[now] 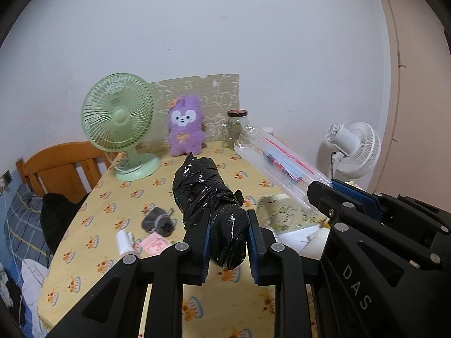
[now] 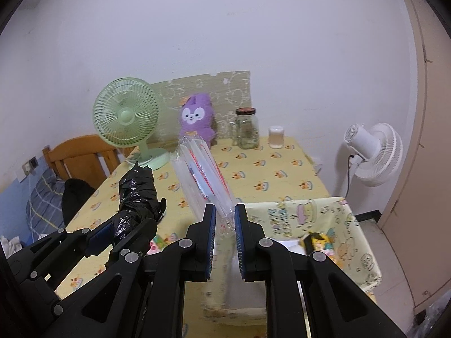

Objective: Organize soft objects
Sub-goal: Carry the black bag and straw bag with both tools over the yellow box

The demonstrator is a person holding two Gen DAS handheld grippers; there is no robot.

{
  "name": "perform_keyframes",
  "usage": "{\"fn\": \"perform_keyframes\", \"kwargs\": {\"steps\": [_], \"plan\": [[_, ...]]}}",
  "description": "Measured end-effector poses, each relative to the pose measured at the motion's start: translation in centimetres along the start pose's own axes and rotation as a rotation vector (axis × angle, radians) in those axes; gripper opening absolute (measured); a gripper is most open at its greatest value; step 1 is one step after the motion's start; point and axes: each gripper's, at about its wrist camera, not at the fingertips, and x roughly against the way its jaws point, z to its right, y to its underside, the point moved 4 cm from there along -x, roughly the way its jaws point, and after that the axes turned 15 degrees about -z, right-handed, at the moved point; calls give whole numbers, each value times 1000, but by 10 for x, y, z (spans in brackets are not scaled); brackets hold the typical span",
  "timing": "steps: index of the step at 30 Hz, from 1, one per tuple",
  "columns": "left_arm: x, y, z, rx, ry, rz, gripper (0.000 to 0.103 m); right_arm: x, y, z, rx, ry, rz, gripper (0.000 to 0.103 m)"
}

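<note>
My left gripper (image 1: 229,219) is shut on a rolled black plastic bag bundle (image 1: 207,197) and holds it above the yellow tablecloth; the bundle also shows in the right wrist view (image 2: 136,194). My right gripper (image 2: 225,214) is shut on a rolled clear plastic bag (image 2: 203,174) with red and blue print, pointing up and away; it also shows in the left wrist view (image 1: 279,163). A purple plush rabbit (image 1: 184,126) sits at the table's back. A fabric storage box (image 2: 310,219) with cartoon print stands at the right under my right gripper.
A green desk fan (image 1: 121,124) stands back left. A glass jar (image 2: 248,128) and a small white cup (image 2: 275,136) stand at the back. A grey pouch (image 1: 159,221), a white roll (image 1: 124,242) and a pink item (image 1: 155,245) lie on the table. A white floor fan (image 2: 372,152) stands right.
</note>
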Motion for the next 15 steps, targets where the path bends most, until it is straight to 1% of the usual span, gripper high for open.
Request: {"fn": "perform_keyframes", "kwargs": {"steps": [9,15], "plan": [[-9,-8,33,-37,42,-2,21,2,-1,33,-21,37,13,17],[-21,-8,54,-71,78,-27,21,-3,5,55,-58,66,-2,17]]}}
